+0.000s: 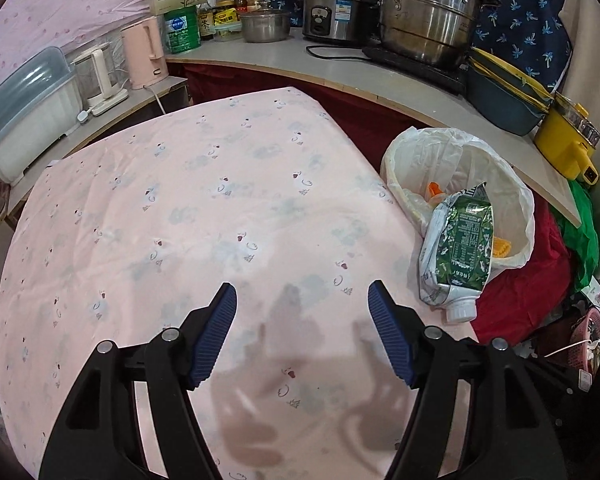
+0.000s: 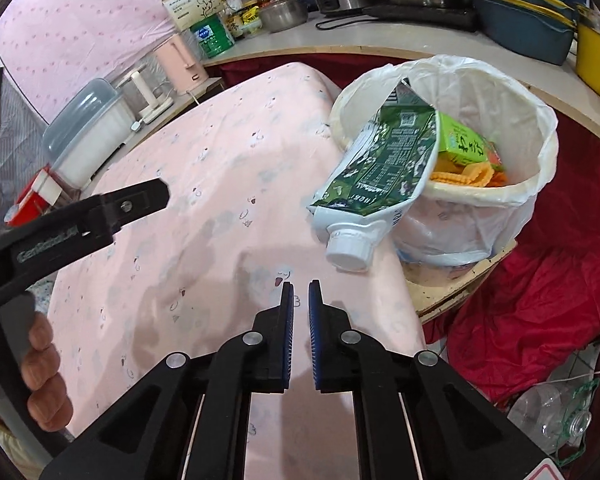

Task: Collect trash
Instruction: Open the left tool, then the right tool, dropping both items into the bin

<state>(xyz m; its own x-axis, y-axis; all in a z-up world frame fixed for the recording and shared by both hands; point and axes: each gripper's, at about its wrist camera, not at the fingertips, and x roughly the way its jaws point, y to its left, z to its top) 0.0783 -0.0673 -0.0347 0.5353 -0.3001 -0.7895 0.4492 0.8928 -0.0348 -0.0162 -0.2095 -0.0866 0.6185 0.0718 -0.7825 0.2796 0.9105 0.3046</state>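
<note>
1. Left gripper [image 1: 302, 300]: we hold it above the pink tablecloth [image 1: 188, 208] with its blue-padded jaws spread wide and nothing between them. From the right wrist view it appears to our left as a black arm [image 2: 100, 210].
2. Right gripper [image 2: 301, 292]: we hold it over the same cloth, jaws drawn close together with only a narrow slit between the pads, gripping nothing.
3. Green-and-white carton [image 2: 380, 176]: crushed, lying tilted ahead and to the right of the right gripper, its white cap [image 2: 350, 246] pointing down toward us and hanging outside the bin, its upper end resting inside the rim. In the left wrist view it sits ahead and far right of the left gripper [image 1: 458, 248].
4. Trash bin [image 2: 512, 196]: lined with a white plastic bag, just past the table's right edge, holding a light green box [image 2: 462, 140] and orange-yellow scraps [image 2: 466, 174].
5. Beyond the table: a counter [image 1: 284, 60] with steel pots [image 1: 424, 20] and a pink kettle [image 1: 142, 52].
</note>
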